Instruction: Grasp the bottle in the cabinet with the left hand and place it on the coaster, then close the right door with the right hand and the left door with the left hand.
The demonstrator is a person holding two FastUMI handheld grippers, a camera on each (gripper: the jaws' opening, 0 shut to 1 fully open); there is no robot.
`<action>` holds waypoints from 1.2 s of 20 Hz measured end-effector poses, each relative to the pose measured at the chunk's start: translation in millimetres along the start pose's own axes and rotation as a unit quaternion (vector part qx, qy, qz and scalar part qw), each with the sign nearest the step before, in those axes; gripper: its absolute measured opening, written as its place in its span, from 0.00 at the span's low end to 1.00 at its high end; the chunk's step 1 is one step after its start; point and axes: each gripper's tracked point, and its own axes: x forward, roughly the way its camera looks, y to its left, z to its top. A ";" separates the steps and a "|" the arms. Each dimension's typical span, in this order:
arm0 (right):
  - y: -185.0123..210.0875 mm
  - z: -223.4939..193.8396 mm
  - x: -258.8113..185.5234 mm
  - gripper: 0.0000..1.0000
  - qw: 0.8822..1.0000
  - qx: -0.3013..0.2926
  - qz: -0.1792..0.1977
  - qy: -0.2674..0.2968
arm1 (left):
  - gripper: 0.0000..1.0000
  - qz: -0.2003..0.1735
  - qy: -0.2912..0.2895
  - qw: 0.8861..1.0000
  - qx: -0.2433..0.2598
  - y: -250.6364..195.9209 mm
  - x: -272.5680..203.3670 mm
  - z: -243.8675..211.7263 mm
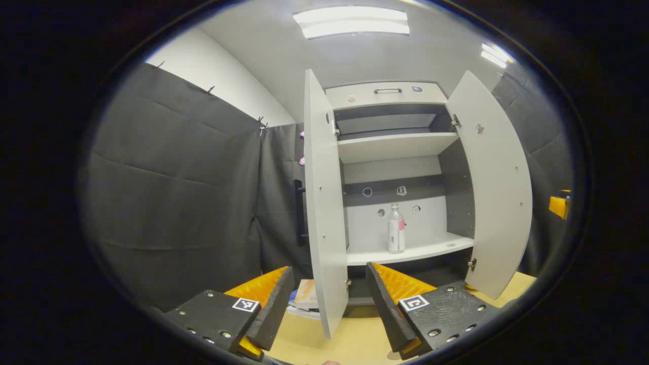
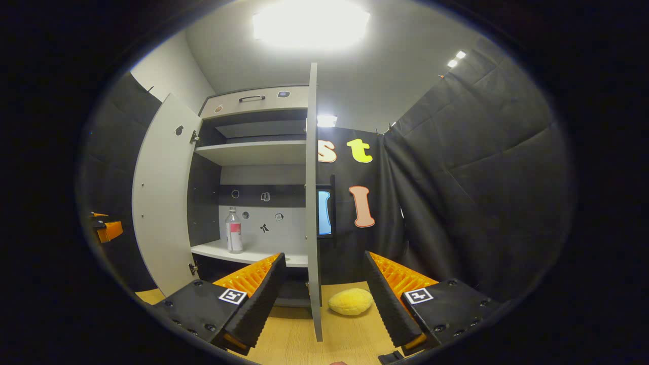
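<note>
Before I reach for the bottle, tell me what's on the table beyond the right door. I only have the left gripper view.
Observer: A yellow lump lies on the table, just past the right door.
Operator: Report the right gripper.
Observer: The right gripper is open, one finger on each side of that door's edge, not touching it.
Operator: Say what hangs behind that door.
Observer: A blue-lit panel on the wall.

Clear bottle [image 1: 396, 228] upright on cabinet shelf [image 1: 431, 248]; both doors [image 1: 324, 203] open.
</note>
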 end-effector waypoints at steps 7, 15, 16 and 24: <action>1.1 -1.1 6.7 0.97 1.000 -0.003 0.003 0.001 | 0.89 0.003 0.002 1.000 0.000 -1.6 3.0 -1.5; 6.1 -1.1 16.6 0.97 1.000 0.001 0.019 0.003 | 0.92 0.006 0.002 1.000 0.002 -5.9 3.2 -2.0; 9.2 -1.4 17.8 0.97 1.000 -0.004 0.025 0.001 | 0.91 0.006 0.002 1.000 0.001 -8.1 3.8 -1.7; -3.9 -7.1 17.7 0.98 0.998 -0.009 0.066 -0.004 | 0.92 -0.017 -0.022 0.999 -0.034 -58.7 34.4 25.4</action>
